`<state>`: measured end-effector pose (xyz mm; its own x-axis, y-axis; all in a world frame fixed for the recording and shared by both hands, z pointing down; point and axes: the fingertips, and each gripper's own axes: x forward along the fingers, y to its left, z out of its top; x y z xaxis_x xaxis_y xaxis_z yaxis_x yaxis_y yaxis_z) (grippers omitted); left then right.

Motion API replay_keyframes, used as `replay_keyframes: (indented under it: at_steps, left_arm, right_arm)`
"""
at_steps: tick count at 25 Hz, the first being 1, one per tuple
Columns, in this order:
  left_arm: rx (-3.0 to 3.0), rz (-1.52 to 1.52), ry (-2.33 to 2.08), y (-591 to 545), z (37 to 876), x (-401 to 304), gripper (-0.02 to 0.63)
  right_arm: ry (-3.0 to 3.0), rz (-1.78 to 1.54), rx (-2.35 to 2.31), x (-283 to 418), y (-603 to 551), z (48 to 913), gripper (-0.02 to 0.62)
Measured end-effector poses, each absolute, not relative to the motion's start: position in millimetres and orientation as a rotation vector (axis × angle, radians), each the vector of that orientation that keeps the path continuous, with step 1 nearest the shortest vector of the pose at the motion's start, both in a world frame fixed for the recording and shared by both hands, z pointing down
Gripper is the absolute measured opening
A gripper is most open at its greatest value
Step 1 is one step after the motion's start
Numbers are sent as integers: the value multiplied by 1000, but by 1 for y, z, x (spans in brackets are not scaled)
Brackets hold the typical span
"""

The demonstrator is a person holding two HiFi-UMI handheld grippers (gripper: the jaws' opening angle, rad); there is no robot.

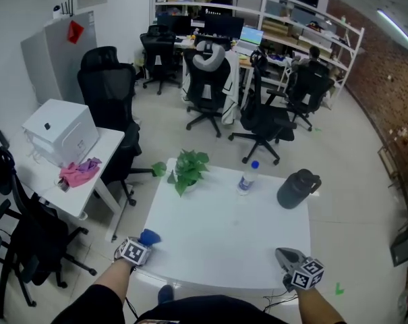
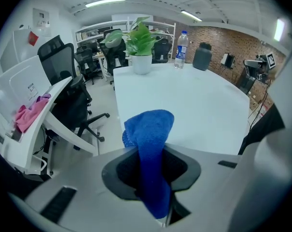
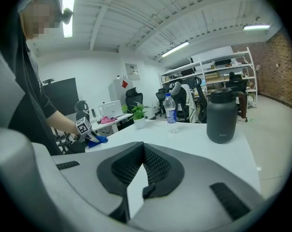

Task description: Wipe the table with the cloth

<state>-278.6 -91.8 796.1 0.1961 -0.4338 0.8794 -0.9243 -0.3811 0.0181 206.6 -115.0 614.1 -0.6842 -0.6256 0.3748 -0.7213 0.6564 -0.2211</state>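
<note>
The blue cloth (image 1: 150, 236) lies over the near-left corner of the white table (image 1: 230, 235). My left gripper (image 1: 145, 242) is at that corner, shut on the cloth. In the left gripper view the cloth (image 2: 149, 129) is pinched between the jaws, with its upper end bunched over the table edge (image 2: 118, 105) and its lower end hanging down. My right gripper (image 1: 285, 254) rests at the table's near-right edge, its jaws together and nothing between them (image 3: 143, 151). From there the cloth (image 3: 98, 139) shows far left beside a person's hand.
A potted plant (image 1: 188, 169), a water bottle (image 1: 246, 178) and a dark jug (image 1: 297, 188) stand along the table's far side. To the left a side desk holds a white box (image 1: 61, 132) and a pink cloth (image 1: 79, 171). Black office chairs (image 1: 112, 106) stand around.
</note>
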Motion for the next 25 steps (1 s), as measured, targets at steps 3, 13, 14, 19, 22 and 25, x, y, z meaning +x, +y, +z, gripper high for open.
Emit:
replay_keyframes:
  at_steps: [3,13,14,19,22,25]
  left_arm:
    - [1907,1123,-1285,-98,789,-282,83]
    - [2194,933,-1240,-173,706,-197,80]
    - [2230,929,-1216,-180,699,-181,80]
    - [2390,918,-1078,-207,674,-96,80]
    - [2457,948,-990,-219,669,-50,80]
    - [2502,1009,-905,-228,672,-12,80]
  right_arm:
    - [-2610,512,1087,207,-115,613,8]
    - [-2606,513,1114,219,-111,613,8]
    - [-2605,509,1115,220,-110,613,8]
    - [-2600,485,1136,231,-111,609,8]
    - [-2604,473,1161,239,-117,605,8]
    - [-2605,461,1178,246,-123,602,8]
